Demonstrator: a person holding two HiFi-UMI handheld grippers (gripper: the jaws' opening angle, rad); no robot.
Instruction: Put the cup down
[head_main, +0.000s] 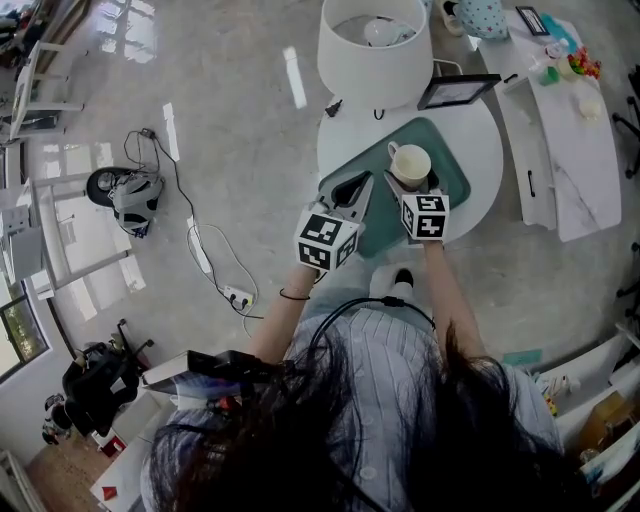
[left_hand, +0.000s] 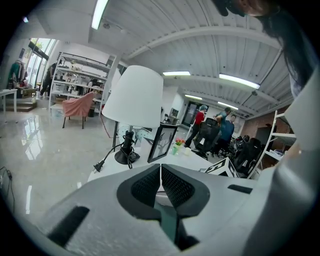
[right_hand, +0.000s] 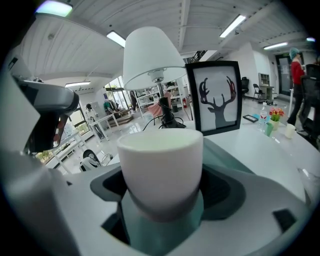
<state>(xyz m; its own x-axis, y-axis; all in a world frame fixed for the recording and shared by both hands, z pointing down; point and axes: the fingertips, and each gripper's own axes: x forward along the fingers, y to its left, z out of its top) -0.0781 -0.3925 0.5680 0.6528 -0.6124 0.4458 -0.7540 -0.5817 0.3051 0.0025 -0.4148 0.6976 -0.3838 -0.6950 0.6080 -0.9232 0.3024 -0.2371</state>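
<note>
A white cup (head_main: 410, 163) sits between the jaws of my right gripper (head_main: 410, 180), over the teal mat (head_main: 455, 172) on the round white table (head_main: 482, 215). In the right gripper view the cup (right_hand: 161, 165) fills the middle, and the right gripper (right_hand: 162, 194) is shut on its lower body with the mat showing just below. Whether the cup's base touches the mat cannot be told. My left gripper (head_main: 351, 190) hovers over the mat's left part, shut and empty. Its dark pads (left_hand: 175, 186) meet at the left gripper (left_hand: 160, 182) centre.
A white lamp (head_main: 375, 45) and a black picture frame (head_main: 456, 91) stand at the table's far side, just beyond the cup. A long white table (head_main: 572, 160) with small items is on the right. Cables and a power strip (head_main: 236, 295) lie on the floor at left.
</note>
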